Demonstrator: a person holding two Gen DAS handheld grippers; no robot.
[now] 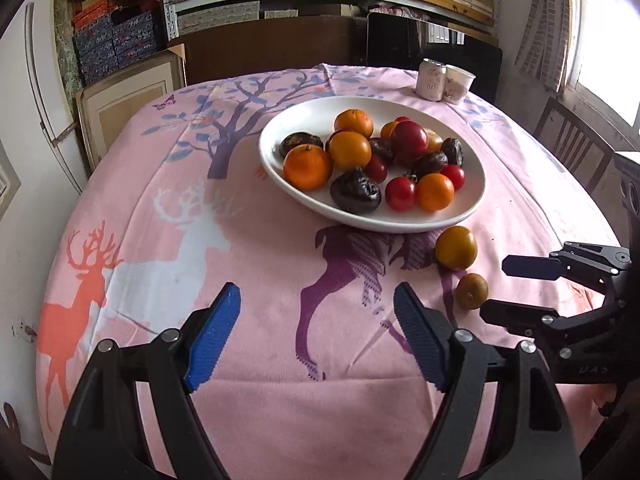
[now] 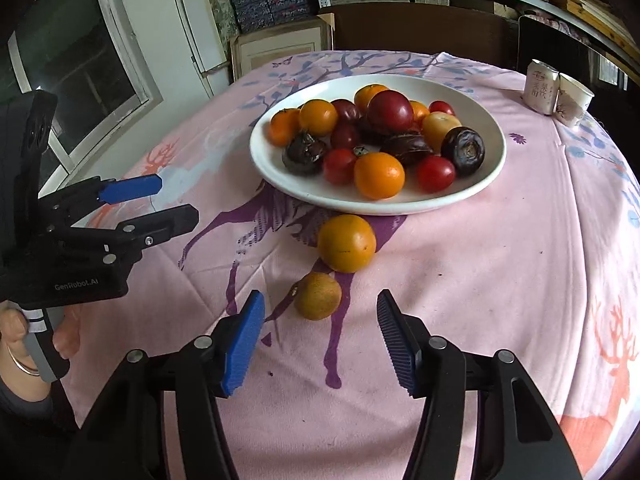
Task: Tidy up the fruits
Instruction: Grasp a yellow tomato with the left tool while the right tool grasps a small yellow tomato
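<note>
Right tool hangs spread wide over the pink desk, gripping nothing, the small brown fruit just ahead between its blue pads; the bigger orange fruit sits beyond it, nearly touching the white plate; the plate holds the piled oranges, tomatoes and dark fruits; left tool also released, empty, above the deer-print cloth.
</note>
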